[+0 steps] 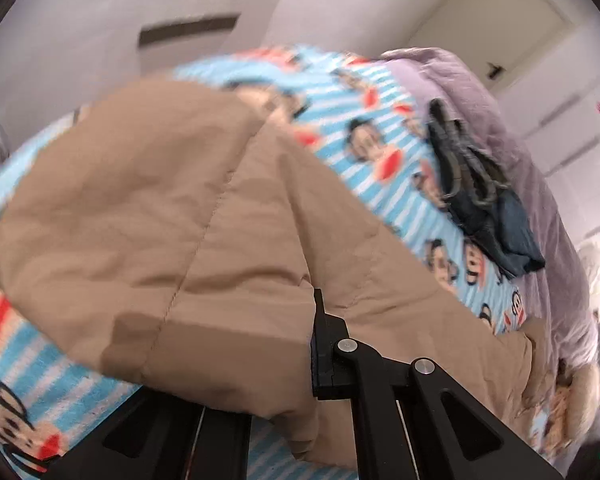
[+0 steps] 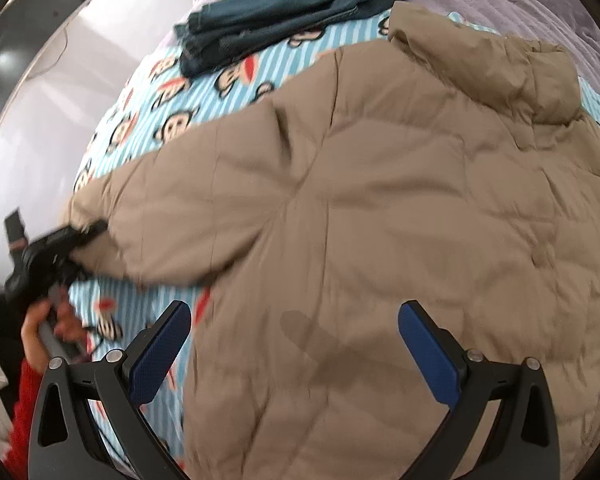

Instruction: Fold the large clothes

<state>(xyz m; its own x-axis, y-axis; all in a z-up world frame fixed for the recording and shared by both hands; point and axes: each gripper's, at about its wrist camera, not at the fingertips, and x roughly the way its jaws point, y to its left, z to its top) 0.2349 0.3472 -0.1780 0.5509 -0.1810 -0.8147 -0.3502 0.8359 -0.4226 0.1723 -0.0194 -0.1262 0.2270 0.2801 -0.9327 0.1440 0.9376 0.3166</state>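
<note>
A tan puffer jacket (image 2: 380, 200) lies spread on a bed with a blue striped monkey-print sheet (image 2: 160, 120). Its hood lies at the upper right of the right wrist view, and one sleeve stretches to the left. My left gripper (image 2: 84, 236) is shut on the end of that sleeve. In the left wrist view the sleeve (image 1: 180, 220) fills the frame and hides the left fingertips (image 1: 320, 344). My right gripper (image 2: 296, 344) is open and empty, just above the jacket's body near its lower edge.
Folded dark blue jeans (image 2: 300, 4) lie on the sheet beyond the jacket, also seen in the left wrist view (image 1: 496, 216). A lilac quilt (image 2: 520, 4) covers the far side of the bed. White walls and a door (image 1: 500, 28) stand behind.
</note>
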